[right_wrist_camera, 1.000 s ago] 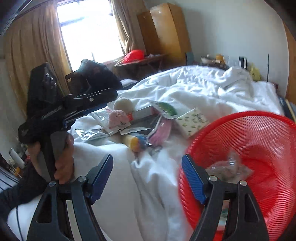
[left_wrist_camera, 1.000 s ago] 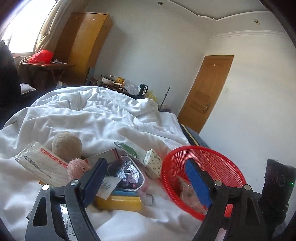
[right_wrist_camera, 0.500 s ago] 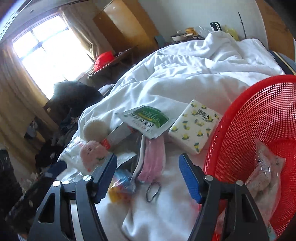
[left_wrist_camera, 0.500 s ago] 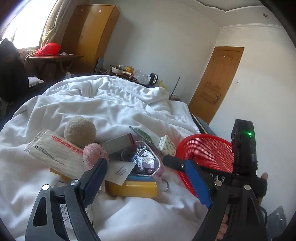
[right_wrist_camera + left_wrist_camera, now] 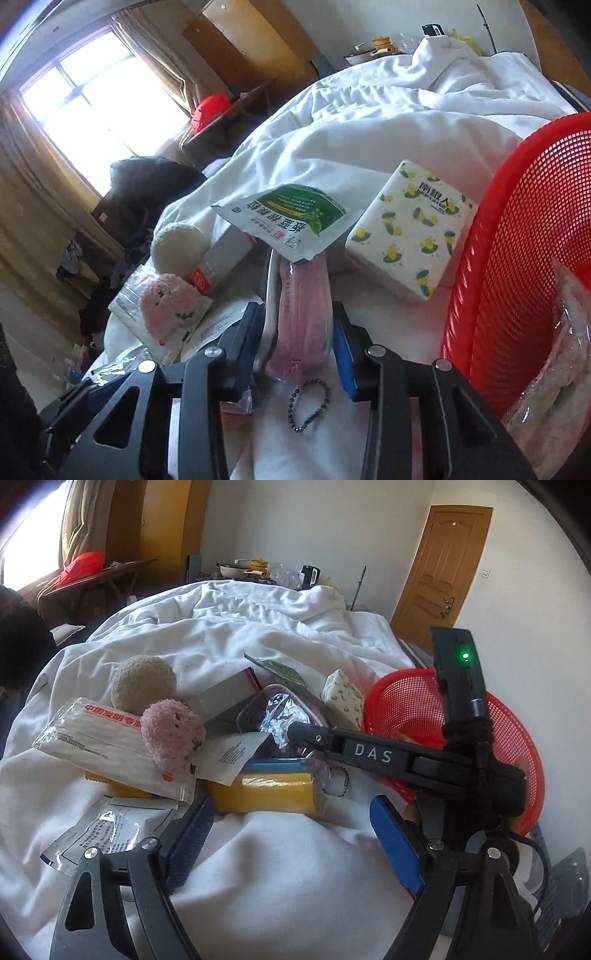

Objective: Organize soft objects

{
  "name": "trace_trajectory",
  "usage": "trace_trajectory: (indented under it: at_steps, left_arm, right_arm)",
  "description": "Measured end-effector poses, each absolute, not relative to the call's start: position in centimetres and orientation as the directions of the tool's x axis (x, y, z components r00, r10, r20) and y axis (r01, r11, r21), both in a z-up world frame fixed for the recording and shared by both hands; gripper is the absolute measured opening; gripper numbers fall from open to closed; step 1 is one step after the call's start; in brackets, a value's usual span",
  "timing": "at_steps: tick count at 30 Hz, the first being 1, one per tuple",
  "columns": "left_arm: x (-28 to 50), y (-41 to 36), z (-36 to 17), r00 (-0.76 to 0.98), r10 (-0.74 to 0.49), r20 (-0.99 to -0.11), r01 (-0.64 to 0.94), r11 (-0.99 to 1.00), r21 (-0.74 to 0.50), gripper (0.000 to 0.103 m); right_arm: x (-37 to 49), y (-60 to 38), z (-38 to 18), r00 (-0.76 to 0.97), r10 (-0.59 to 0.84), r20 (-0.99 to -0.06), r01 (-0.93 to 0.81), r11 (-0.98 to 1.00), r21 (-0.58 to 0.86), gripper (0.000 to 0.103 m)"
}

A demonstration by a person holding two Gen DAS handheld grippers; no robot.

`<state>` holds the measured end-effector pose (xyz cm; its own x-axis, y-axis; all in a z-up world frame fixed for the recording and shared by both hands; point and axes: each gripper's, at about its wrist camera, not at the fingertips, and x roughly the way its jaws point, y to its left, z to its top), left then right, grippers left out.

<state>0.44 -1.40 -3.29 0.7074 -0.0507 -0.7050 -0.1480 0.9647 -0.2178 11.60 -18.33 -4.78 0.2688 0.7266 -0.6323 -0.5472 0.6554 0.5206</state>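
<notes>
1. Pouch, pink, lies on the bed at the basket's 9 o'clock; right gripper fingers straddle it, closing, grip uncertain.
2. Left gripper fingers spread, empty.
3. Basket holds one bag; plush, ball, tissues remain outside.

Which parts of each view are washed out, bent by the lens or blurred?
Left wrist view: the window at upper left is blown out, the door leans and bows, black vignette fills the corners. Right wrist view: the window glares white, leaving the room beside it dim; the red basket bulges at the right edge; the right gripper is soft, too close to focus.
</notes>
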Motion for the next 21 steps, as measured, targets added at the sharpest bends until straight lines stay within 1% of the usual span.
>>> trace_trajectory:
  at_steps: [5,13,21]
  left_arm:
    - [0.8,-1.5,-3.9,0.682,-0.048,-0.729,-0.151,0.967,-0.205,0.089]
    - [0.6,-1.6,-3.7,0.685,-0.021,-0.728,-0.167,0.968,-0.185,0.089]
    - [1.8,-0.9,-4.6,0.641,-0.024,-0.767,-0.197,0.961,-0.195,0.089]
  right_arm:
    - [10.5,-19.9,-2.8,0.290,0.752,-0.592,-0.575,0.631,0.520,0.034]
    - [9.3,-21.8,-0.4,0.302,0.788,-0.537,-0.642,0.585,0.497,0.033]
    - [8.2,-22.8,1.4,0.364,0.775,-0.517,-0.663,0.606,0.440,0.033]
